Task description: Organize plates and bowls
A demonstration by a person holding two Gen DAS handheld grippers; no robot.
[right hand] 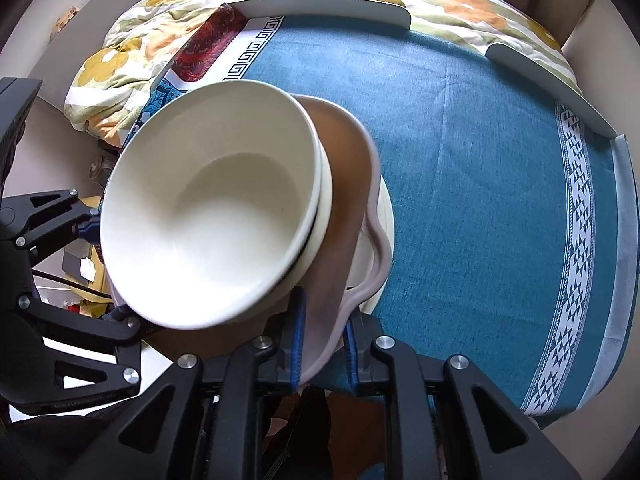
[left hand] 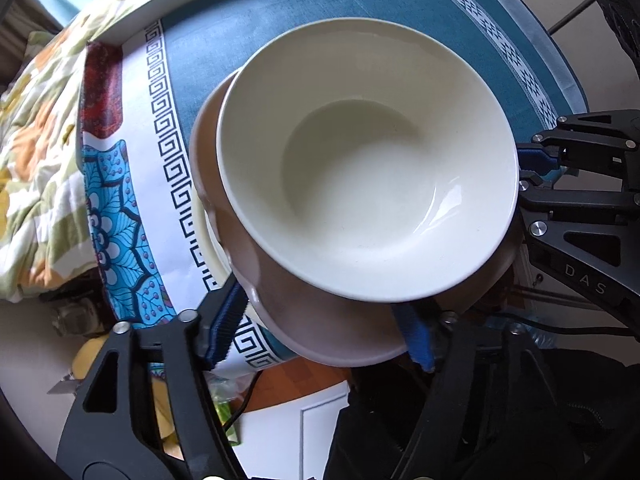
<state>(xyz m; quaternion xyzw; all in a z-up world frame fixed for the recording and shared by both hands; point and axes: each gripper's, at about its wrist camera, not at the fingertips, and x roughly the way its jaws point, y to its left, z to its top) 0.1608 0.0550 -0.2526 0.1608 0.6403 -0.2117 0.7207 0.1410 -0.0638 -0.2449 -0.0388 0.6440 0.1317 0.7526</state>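
A cream bowl (left hand: pixel 368 160) sits stacked in a second cream bowl (right hand: pixel 322 216) on a brown wavy-rimmed plate (left hand: pixel 320 320), above a cream plate (left hand: pixel 208 240) on the teal tablecloth. My right gripper (right hand: pixel 322 346) is shut on the brown plate's rim (right hand: pixel 320 340); it also shows in the left wrist view (left hand: pixel 528 174). My left gripper (left hand: pixel 328 330) is open, its blue-padded fingers (left hand: pixel 226 320) spread either side of the brown plate's near edge; it shows in the right wrist view (right hand: pixel 104 272) beside the bowl.
The teal tablecloth (right hand: pixel 480 160) has patterned white borders (right hand: pixel 576 240) and covers a table beside a floral quilt (right hand: pixel 400 4). White raised edges (right hand: pixel 320 4) stand at the table's far side. Clutter lies below the table edge (left hand: pixel 224 400).
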